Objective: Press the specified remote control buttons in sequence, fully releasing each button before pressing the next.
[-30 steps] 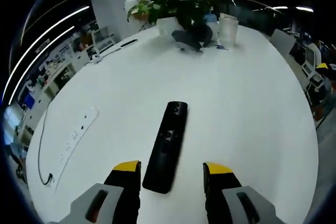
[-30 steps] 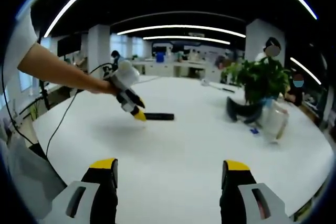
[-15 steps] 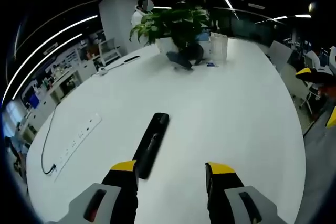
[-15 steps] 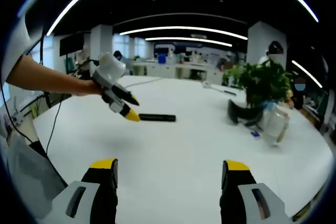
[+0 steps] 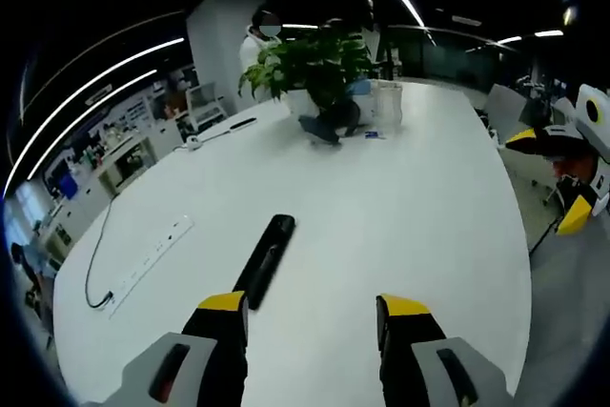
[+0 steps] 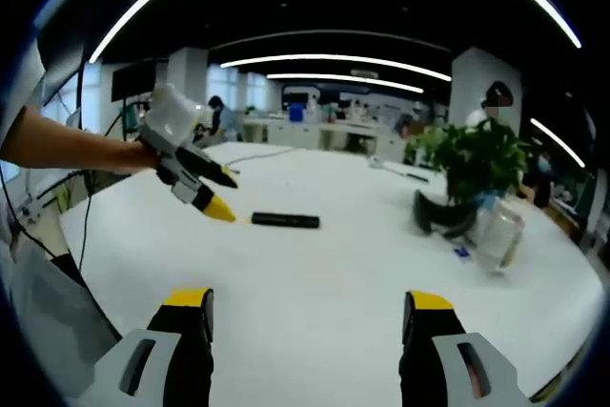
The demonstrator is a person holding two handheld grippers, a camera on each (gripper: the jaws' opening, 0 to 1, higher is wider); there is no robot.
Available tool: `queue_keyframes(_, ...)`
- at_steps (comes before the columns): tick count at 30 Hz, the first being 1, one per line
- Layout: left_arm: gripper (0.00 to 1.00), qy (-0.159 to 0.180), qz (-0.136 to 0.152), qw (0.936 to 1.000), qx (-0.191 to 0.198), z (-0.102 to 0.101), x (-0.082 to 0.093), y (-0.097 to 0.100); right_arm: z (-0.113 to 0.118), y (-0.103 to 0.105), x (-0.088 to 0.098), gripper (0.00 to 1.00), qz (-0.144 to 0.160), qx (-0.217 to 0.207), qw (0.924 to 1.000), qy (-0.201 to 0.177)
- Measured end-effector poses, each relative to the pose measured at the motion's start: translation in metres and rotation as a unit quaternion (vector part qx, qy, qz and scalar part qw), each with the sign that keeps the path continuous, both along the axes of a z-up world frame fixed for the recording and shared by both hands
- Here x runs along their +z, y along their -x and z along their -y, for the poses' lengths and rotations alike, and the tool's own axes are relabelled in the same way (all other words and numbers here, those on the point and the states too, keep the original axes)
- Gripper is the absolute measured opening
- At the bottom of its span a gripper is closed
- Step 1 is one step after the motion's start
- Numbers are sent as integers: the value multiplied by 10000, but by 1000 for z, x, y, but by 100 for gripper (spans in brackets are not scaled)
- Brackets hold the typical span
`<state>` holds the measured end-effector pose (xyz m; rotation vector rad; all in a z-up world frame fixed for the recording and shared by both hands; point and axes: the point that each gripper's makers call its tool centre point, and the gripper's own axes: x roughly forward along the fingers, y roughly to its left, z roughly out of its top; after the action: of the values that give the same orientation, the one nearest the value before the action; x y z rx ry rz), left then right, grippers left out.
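Large white oval table (image 5: pixel 410 197), glossy top. Lying flat near its middle: black remote control (image 5: pixel 264 259), long axis running away from the left gripper view's camera. Toward one edge: white power strip (image 5: pixel 152 252) with dark cable (image 5: pixel 93 269) looping off it. At the far end: potted plant (image 5: pixel 310 64), dark curved object (image 5: pixel 324 123) beside it, clear container (image 5: pixel 387 107), small blue item (image 5: pixel 371 134).

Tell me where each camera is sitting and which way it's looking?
Left gripper view: rides on the left gripper, raised over the white table, looking down along it at the black remote; its own open jaws show.
Right gripper view: rides on the right gripper, low, looking across the table; its open jaws and the person's forearm show.
Shared: the remote, the potted plant, the table, each other's gripper.
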<state>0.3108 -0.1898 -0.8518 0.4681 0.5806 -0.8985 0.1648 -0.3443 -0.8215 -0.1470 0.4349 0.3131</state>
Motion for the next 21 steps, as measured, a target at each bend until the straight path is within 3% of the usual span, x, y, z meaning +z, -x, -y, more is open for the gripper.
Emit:
queue_keyframes(3,61,193,143,9997,86,0,12,12,1,0,4,81,83,-13,10000,-37)
queue_keyframes(6,65,613,173,9975,301,-3,23,30,2,0,7,81,148,-39,9998,-88)
queue_keyframes(10,68,994,177,9922,728,-16,26,53,2,0,9,81,197,-45,9997,-139)
queue_keyframes(13,70,1018,24,9908,894,-27,19,72,1,0,10,81,225,-40,9996,-157)
queue_keyframes(21,76,1202,259,9823,1415,-52,26,99,-1,1,14,82,326,20,9993,-160)
